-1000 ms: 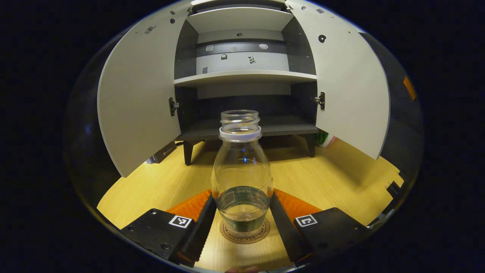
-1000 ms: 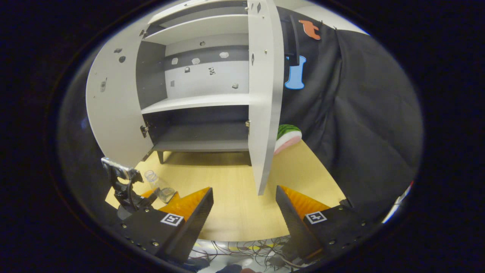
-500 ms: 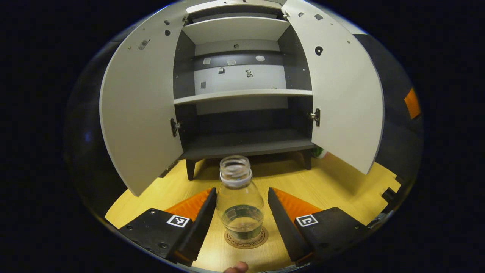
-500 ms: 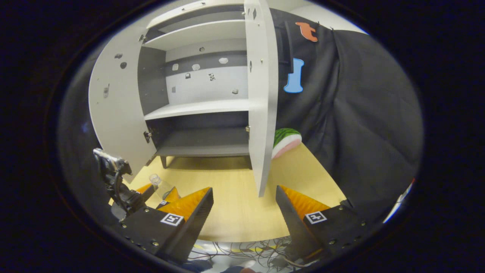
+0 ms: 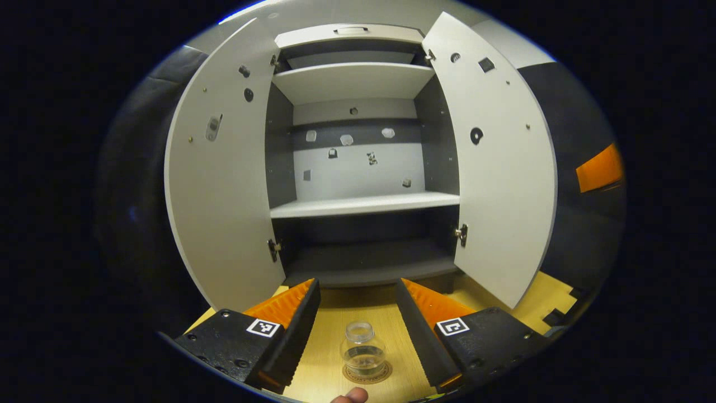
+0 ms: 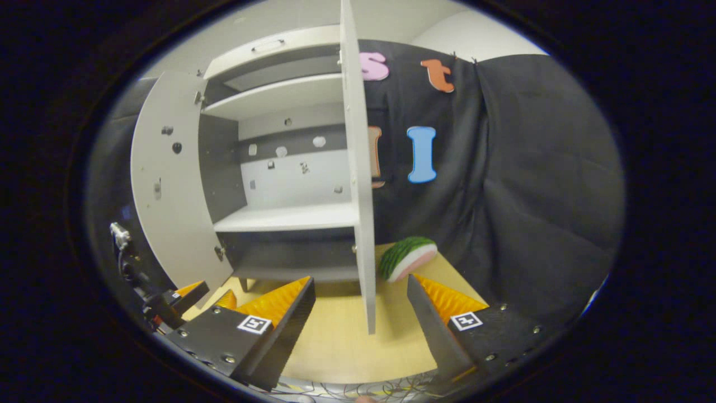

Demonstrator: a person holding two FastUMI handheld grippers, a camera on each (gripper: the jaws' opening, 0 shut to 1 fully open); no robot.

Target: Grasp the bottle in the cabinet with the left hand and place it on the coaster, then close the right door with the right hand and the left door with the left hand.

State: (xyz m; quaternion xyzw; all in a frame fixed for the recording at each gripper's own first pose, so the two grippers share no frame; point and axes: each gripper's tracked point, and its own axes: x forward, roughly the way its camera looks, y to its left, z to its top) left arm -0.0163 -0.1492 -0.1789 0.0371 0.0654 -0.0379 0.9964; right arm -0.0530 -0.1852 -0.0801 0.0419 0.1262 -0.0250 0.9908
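A clear, capless bottle (image 5: 362, 350) stands upright on a round coaster (image 5: 366, 373) on the wooden table, low in the left gripper view. My left gripper (image 5: 358, 291) is open above and behind it, touching nothing. The cabinet (image 5: 358, 168) faces me with both doors swung open: left door (image 5: 224, 184), right door (image 5: 503, 179). In the right gripper view my right gripper (image 6: 361, 285) is open, and the right door's edge (image 6: 358, 190) stands upright between its fingers, just beyond them. The left gripper (image 6: 168, 302) shows at that view's lower left.
A watermelon-slice toy (image 6: 407, 257) lies on the table (image 6: 335, 341) to the right of the cabinet. Black cloth walls close in the booth. Cables lie below the table's front edge (image 6: 347, 386). A fingertip (image 5: 349, 396) shows at the bottom of the left gripper view.
My left gripper let go of the bottle on the coaster and drew back and up. My right gripper rose and moved so the right door's edge lines up between its fingers.
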